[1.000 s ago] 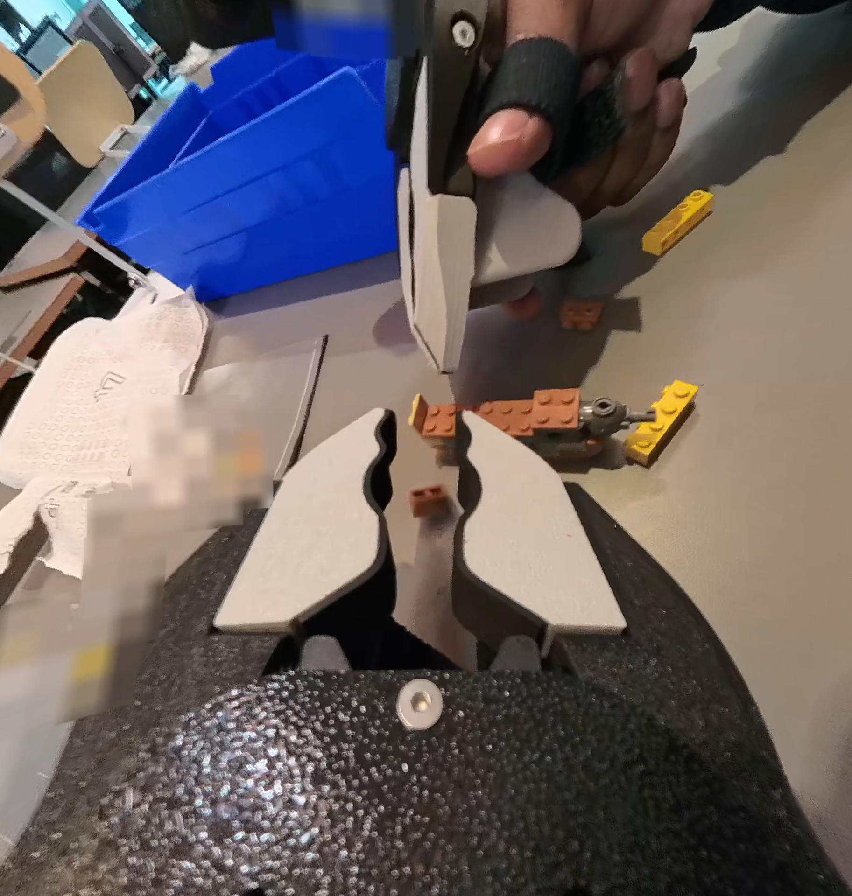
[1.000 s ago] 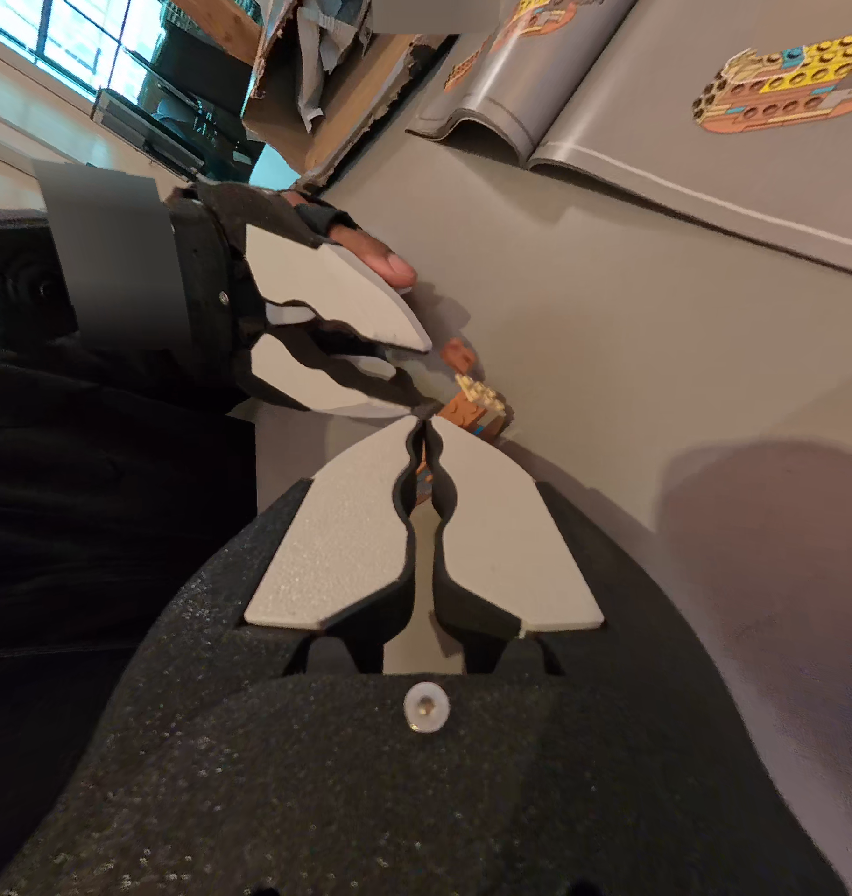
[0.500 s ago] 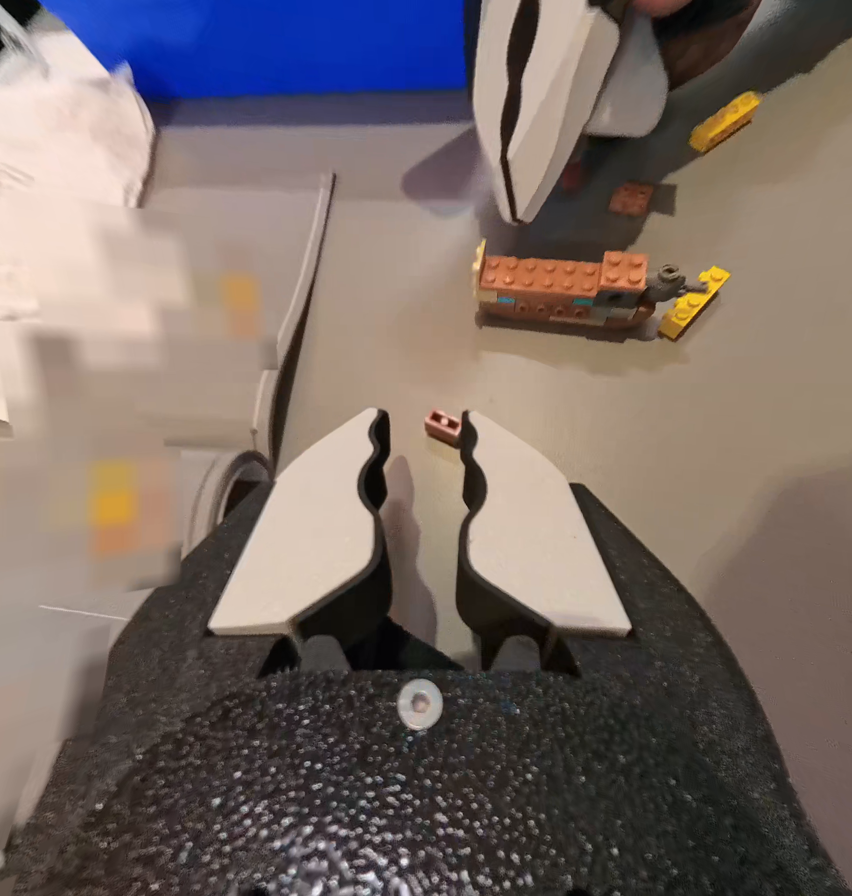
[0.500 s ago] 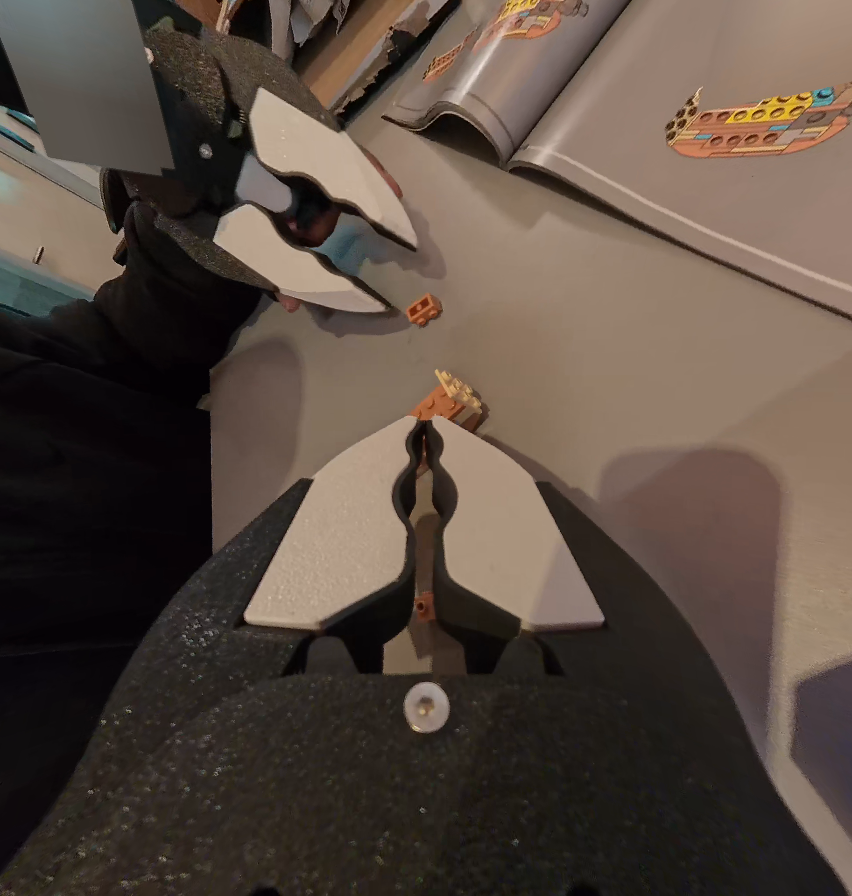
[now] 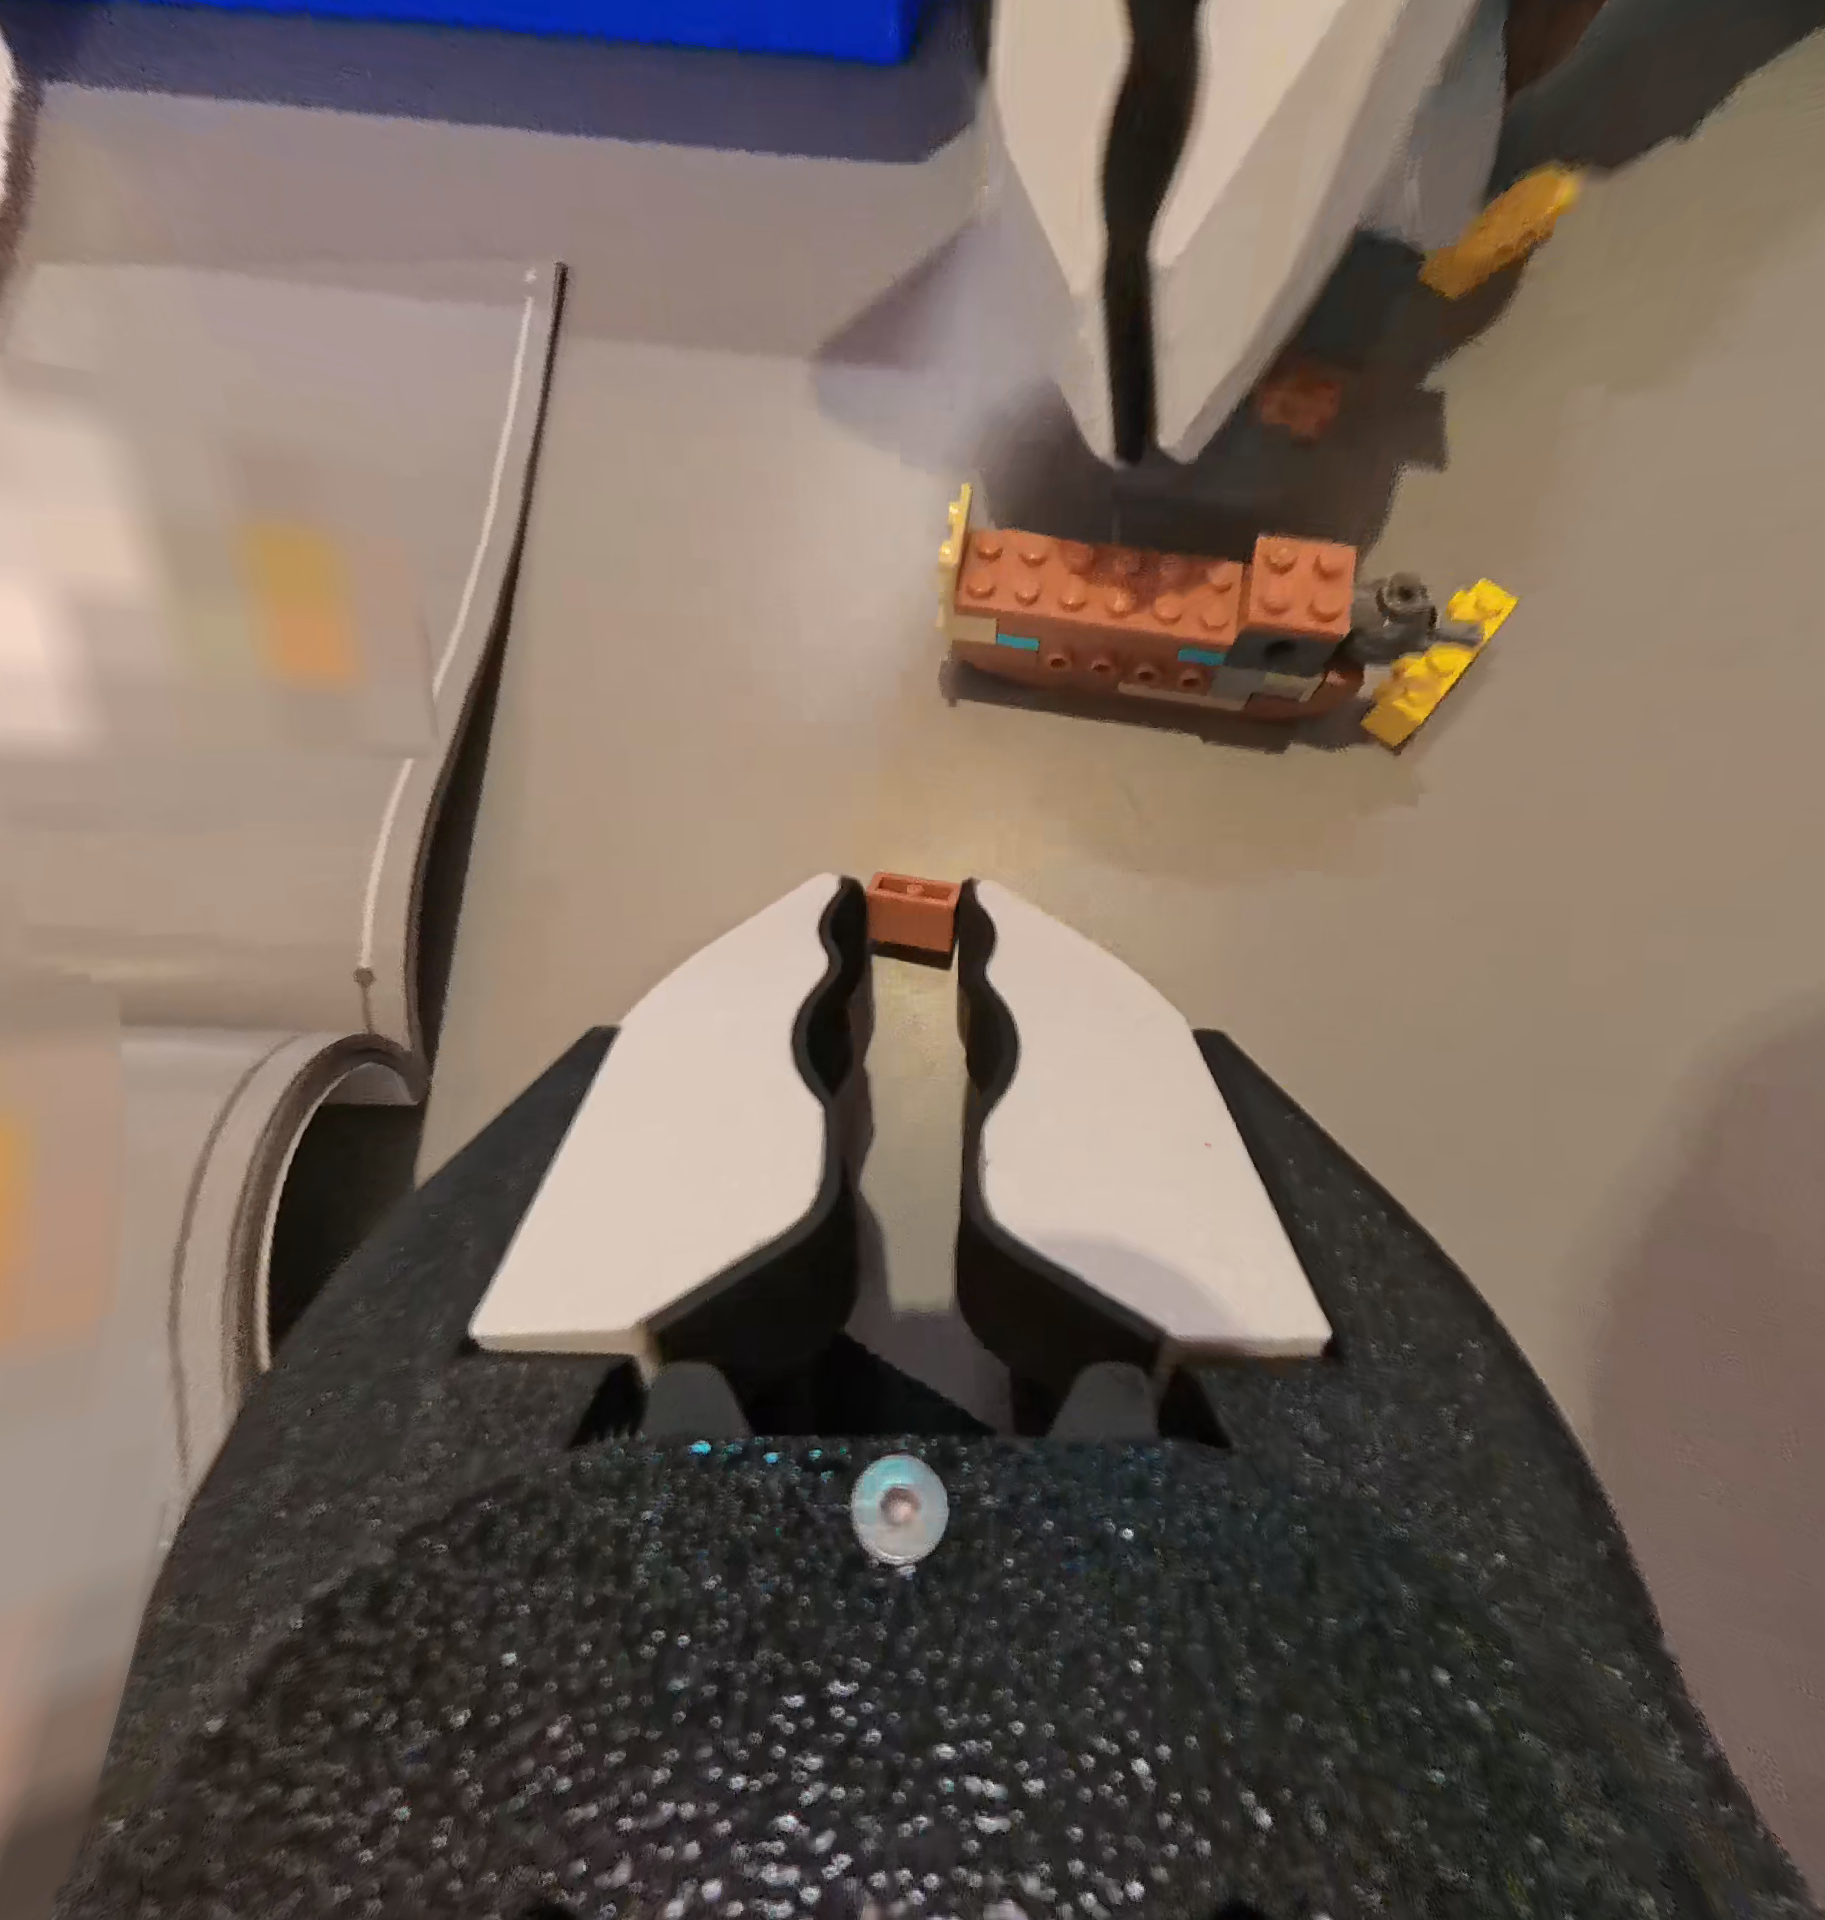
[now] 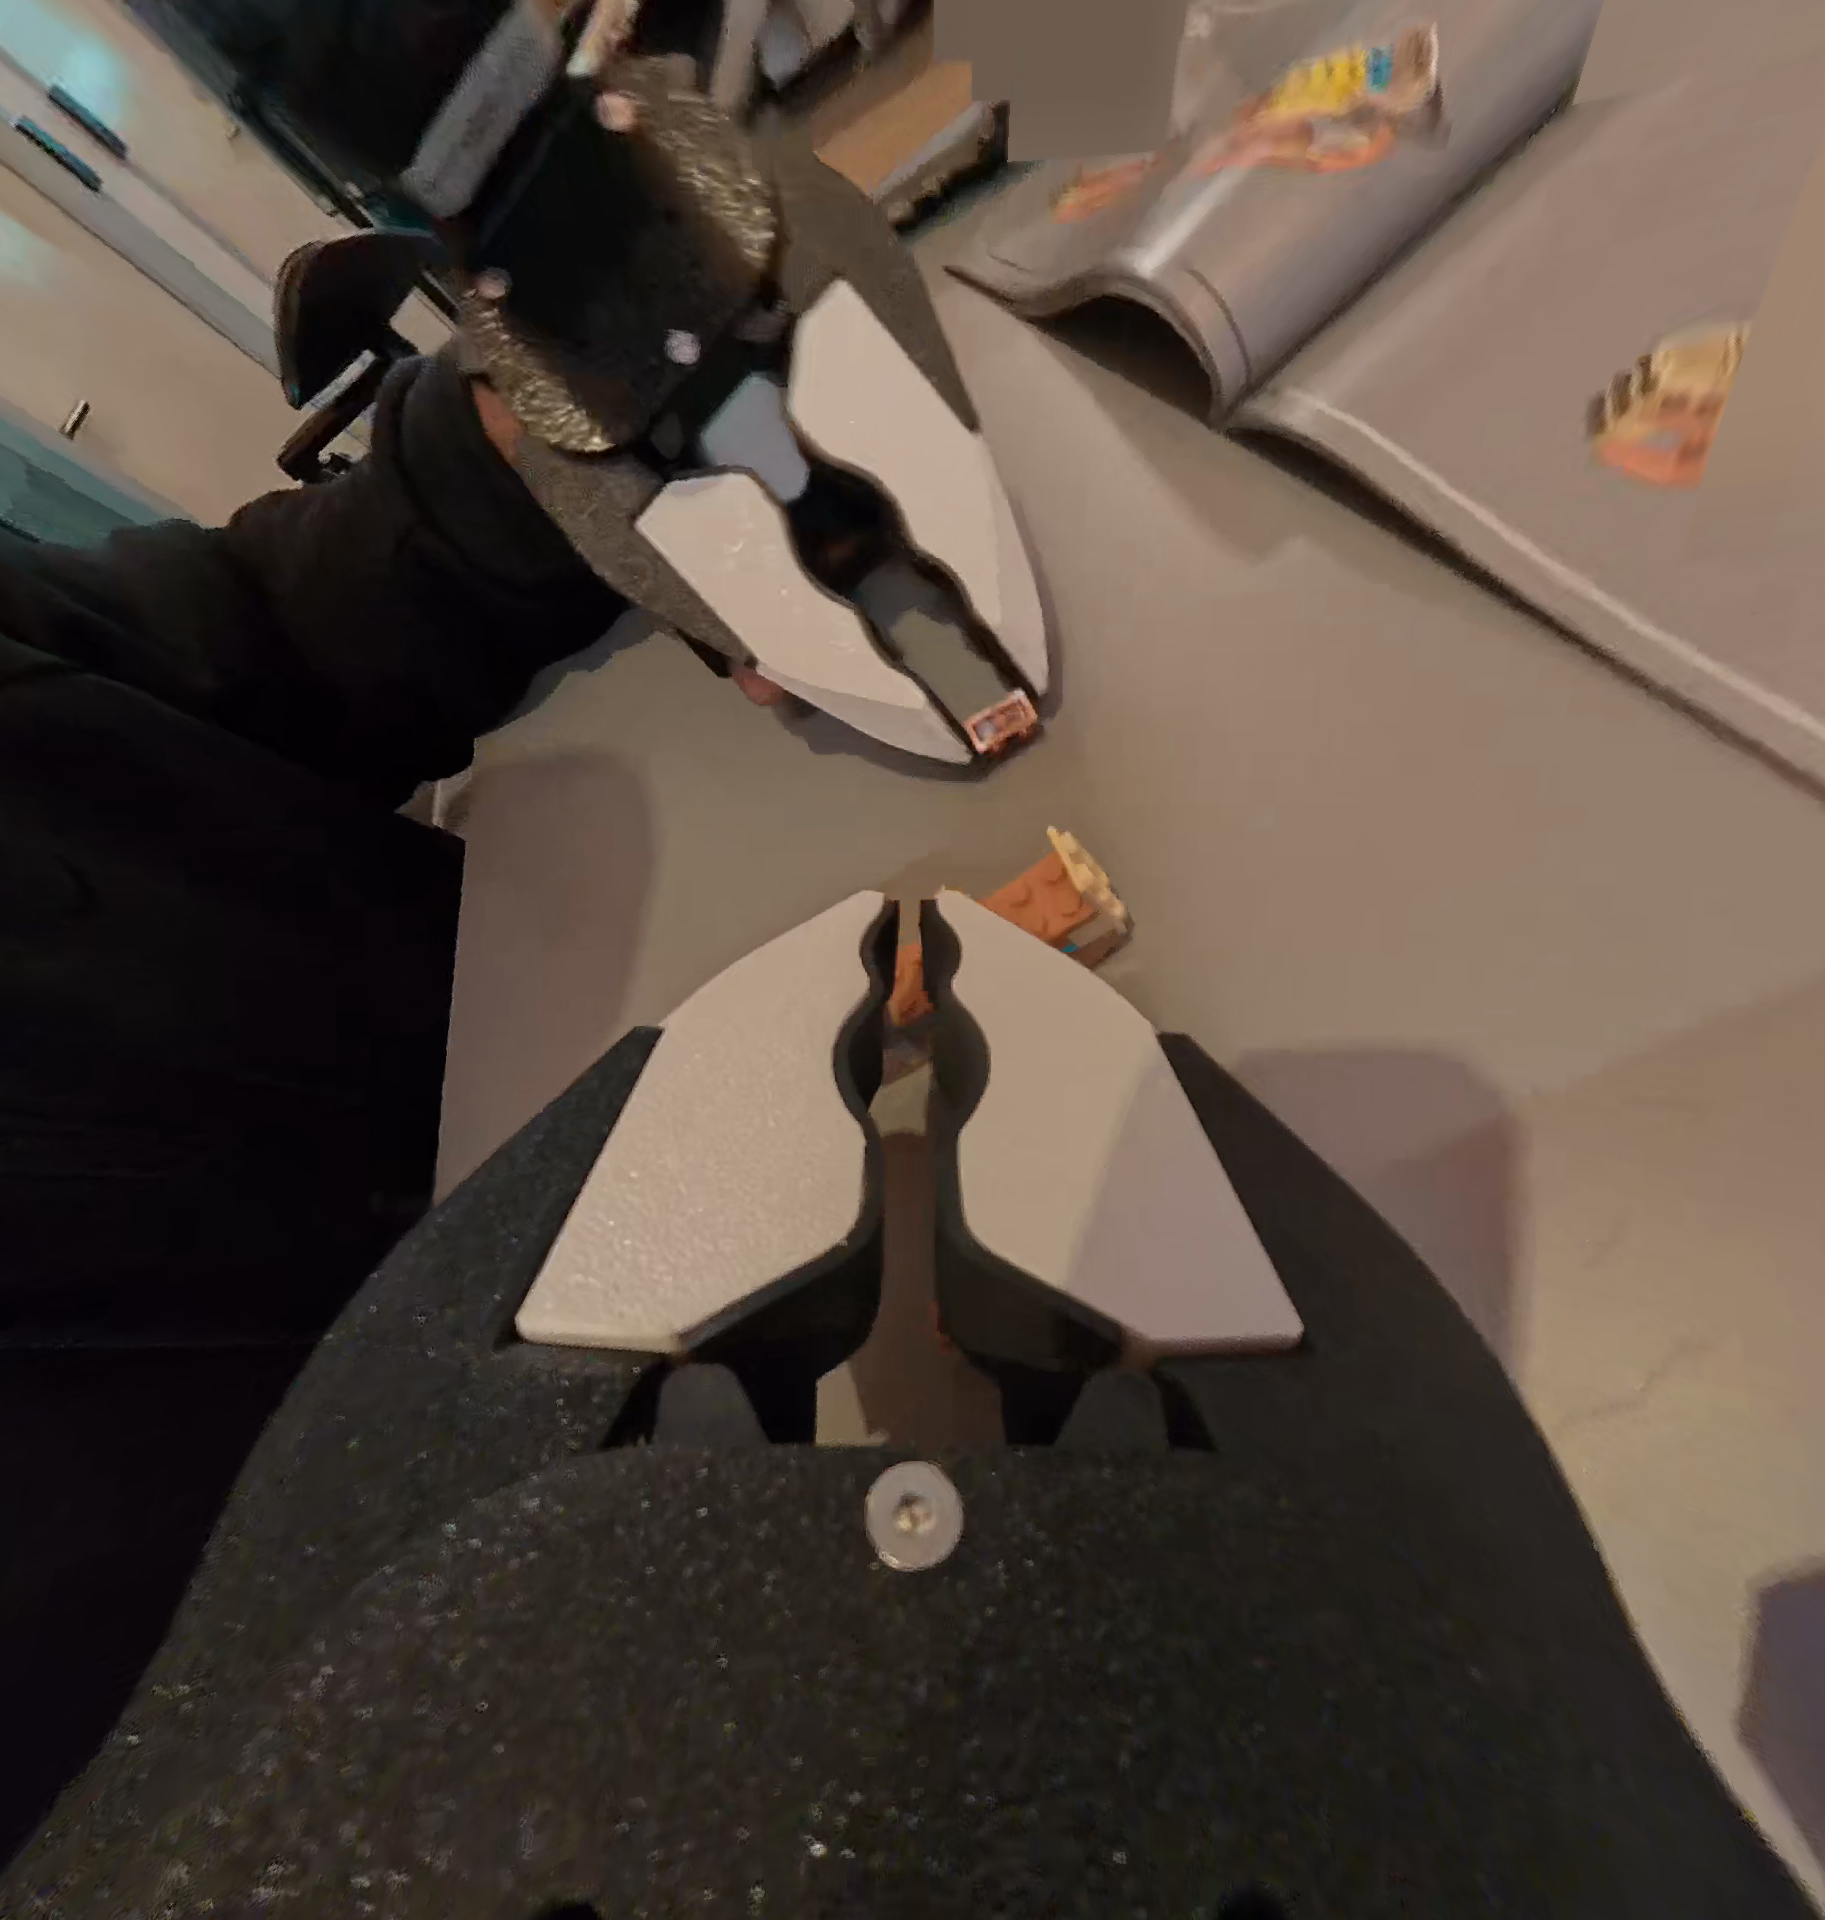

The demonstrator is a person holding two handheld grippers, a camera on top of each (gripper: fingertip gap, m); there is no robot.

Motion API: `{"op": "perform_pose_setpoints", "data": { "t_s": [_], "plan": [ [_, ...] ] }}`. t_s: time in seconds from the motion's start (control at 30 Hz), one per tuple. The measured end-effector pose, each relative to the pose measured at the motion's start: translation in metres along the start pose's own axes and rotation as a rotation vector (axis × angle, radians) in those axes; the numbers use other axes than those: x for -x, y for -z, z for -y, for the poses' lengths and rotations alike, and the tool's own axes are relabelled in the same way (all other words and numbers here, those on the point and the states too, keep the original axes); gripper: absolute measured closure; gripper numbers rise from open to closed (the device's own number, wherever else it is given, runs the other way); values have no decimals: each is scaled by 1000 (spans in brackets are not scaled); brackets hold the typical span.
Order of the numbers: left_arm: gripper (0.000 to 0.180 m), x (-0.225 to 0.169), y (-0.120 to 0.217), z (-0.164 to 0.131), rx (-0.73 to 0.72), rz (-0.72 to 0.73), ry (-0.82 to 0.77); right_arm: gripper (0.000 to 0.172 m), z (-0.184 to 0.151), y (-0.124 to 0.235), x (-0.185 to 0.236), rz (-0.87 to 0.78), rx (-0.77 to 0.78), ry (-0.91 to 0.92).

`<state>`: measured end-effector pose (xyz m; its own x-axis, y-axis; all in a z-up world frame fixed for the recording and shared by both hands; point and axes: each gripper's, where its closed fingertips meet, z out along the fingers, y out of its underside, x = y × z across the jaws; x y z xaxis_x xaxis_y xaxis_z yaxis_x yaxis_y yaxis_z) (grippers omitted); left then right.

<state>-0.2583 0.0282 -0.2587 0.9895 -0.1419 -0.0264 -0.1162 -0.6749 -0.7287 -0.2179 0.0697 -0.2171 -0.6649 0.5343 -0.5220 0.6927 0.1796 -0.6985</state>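
My left gripper [image 5: 913, 894] is shut on a small brown brick [image 5: 913, 920], with both pads pressed on its sides, low over the grey table [image 5: 1510, 1039]. The right wrist view shows the same brick [image 6: 1001, 720] at the left gripper's tips [image 6: 996, 727]. A brown brick-built model [image 5: 1147, 623] with a yellow plate at one end lies just beyond. My right gripper [image 6: 913, 902] hovers over that model [image 6: 1053, 899]. Its fingers stand a narrow slit apart with nothing between the pads. It also shows in the left wrist view [image 5: 1131, 452], behind the model.
An open grey booklet [image 5: 264, 623] lies to the left and also shows in the right wrist view [image 6: 1510, 364]. A blue bin [image 5: 472, 21] stands at the back. A loose yellow plate [image 5: 1500, 229] and a small brown plate [image 5: 1303, 400] lie behind the model. A dark sleeve [image 6: 264, 623] is at the left.
My left gripper moved up to the small brown brick on the table and closed its pads on it. My right gripper's shut fingers parted by a slit and shifted over the model.
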Motion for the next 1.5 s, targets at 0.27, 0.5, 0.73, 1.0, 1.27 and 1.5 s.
{"op": "perform_pose_setpoints", "data": {
  "t_s": [0.27,0.5,0.73,1.0,1.27,1.5],
  "plan": [
    [164,-13,26,87,-519,-428,706,163,47,38,3,-385,-308,789],
    [164,-31,22,111,-607,-612,869,147,35,34,24,-527,-253,1197],
    [164,-41,19,115,-600,-642,820,159,34,27,21,-546,-240,1110],
    [155,-27,34,102,-618,-80,-35,160,36,27,32,22,-308,189],
    [151,-44,25,103,-624,147,-493,159,22,18,41,300,-233,-168],
    [163,-52,17,99,-582,210,-631,159,17,14,51,358,-197,-186]
  ]
}}
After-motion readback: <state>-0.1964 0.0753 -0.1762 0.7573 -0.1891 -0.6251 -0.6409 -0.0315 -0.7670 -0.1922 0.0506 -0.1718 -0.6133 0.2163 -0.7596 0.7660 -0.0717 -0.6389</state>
